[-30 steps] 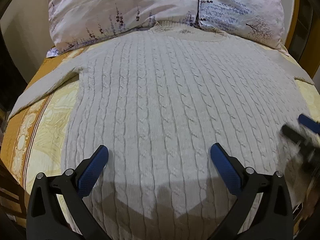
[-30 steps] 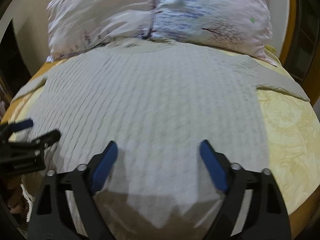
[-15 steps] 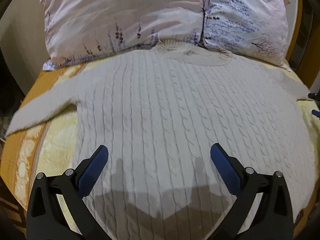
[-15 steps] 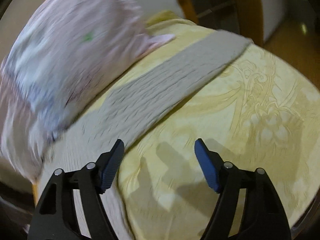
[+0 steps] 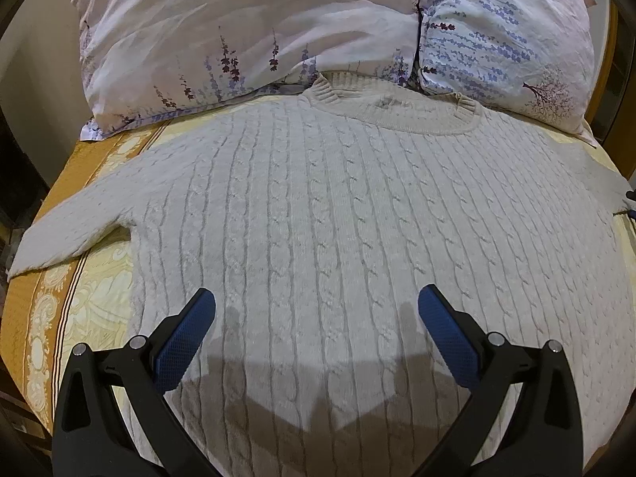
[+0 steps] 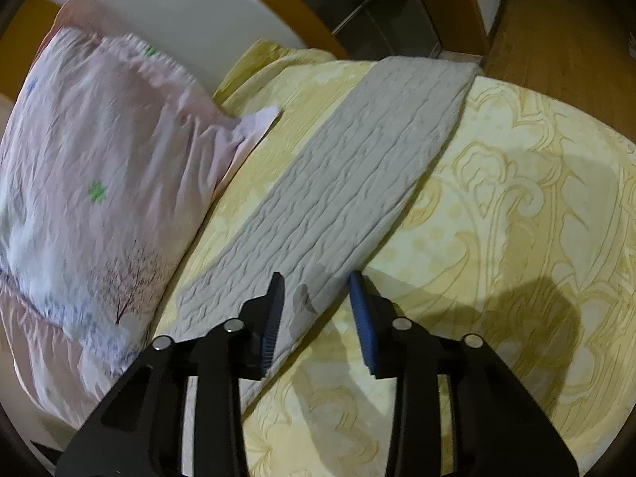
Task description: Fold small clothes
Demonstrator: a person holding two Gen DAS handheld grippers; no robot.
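Lying face-up and flat on the bed (image 5: pixel 47 318), the cable-knit sweater (image 5: pixel 338 218) has its collar against the pillows (image 5: pixel 258 31) and both sleeves spread outward; the right sleeve (image 6: pixel 357 167) runs diagonally across the yellow bedspread (image 6: pixel 516 218) toward the bed's edge. Over that sleeve's lower hem sits the right gripper (image 6: pixel 316 310), jaws partly parted and straddling the hem — nothing looks pinched yet. Above the sweater's lower body hovers the left gripper (image 5: pixel 316 326), jaws spread wide, empty. To fold well, I judge the pinch should take both knit layers; then carry the sleeve across the chest — low and unhurried.
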